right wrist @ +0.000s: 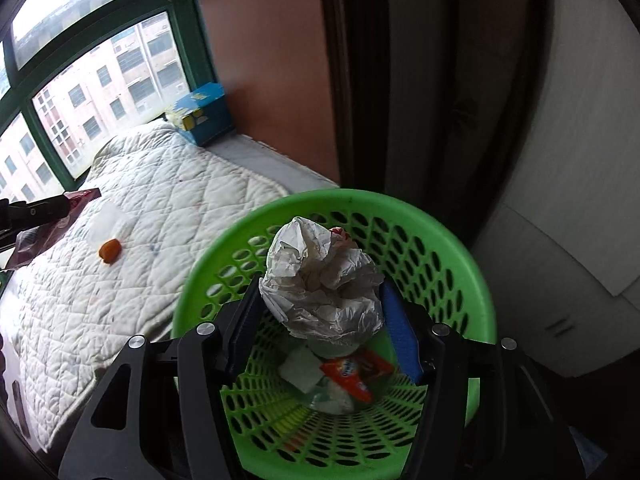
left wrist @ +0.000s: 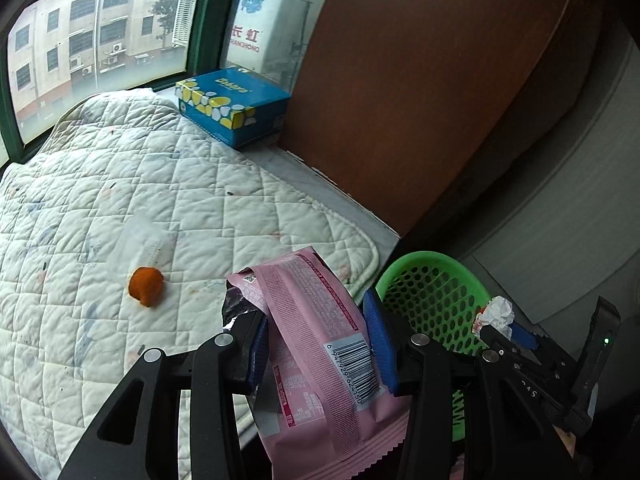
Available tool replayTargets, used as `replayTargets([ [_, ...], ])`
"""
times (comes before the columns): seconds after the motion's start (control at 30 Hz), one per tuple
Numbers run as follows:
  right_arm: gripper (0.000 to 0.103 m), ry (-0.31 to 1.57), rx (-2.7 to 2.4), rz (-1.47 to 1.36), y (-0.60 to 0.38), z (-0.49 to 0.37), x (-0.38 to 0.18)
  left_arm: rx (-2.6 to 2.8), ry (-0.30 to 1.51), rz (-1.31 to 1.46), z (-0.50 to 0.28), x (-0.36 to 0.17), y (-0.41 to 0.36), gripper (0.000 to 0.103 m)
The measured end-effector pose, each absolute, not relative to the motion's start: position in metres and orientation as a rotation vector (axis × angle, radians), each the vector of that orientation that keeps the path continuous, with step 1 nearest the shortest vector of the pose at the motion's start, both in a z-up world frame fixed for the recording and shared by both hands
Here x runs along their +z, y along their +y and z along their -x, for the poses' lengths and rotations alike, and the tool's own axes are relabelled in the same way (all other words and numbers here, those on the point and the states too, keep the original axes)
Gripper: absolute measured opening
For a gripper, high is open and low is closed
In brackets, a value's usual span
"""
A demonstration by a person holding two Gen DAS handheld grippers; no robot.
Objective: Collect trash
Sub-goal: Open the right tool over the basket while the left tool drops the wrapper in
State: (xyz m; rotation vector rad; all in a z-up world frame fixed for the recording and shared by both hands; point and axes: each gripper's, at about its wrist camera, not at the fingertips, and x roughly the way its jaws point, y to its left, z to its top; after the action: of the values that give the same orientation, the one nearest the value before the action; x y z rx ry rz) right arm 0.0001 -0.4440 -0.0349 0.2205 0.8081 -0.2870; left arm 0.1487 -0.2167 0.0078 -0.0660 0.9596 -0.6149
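My left tool (left wrist: 320,344) pinches a pink wrapper (left wrist: 316,320); right tool (right wrist: 320,320) grips crumpled paper (right wrist: 320,276) over green basket (right wrist: 440,240). Orange peel (left wrist: 146,286), tissue box (left wrist: 234,106) on quilt (left wrist: 120,184).

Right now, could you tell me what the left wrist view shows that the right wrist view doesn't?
Left only: the pink packet's barcode, clamped in the left gripper.
Right only: the basket's inside, holding an orange wrapper and white scraps, below the right gripper.
Both: the green basket, crumpled paper, orange peel, quilt, blue tissue box, window.
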Motion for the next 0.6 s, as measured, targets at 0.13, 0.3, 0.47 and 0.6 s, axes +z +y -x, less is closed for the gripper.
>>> replayTargets([
  [0.13, 0.071, 0.798, -0.33, -0.246, -0.463, 0.012, -0.038, -0.66, 0.964, 0.03, -0.141, 0.008, -0.243, 0.043],
  [0.3, 0.072, 0.782, -0.352, -0.278, -0.478, 0.027, -0.042, -0.703, 0.978, -0.022, -0.132, 0.001, -0.275, 0.043],
  [0.47, 0.074, 0.761, -0.363, -0.302, -0.487, 0.035, -0.041, -0.745, 0.991, -0.078, -0.123, -0.007, -0.305, 0.043],
  [0.6, 0.077, 0.741, -0.374, -0.312, -0.491, 0.044, -0.037, -0.777, 1.006, -0.119, -0.116, -0.015, -0.325, 0.043],
])
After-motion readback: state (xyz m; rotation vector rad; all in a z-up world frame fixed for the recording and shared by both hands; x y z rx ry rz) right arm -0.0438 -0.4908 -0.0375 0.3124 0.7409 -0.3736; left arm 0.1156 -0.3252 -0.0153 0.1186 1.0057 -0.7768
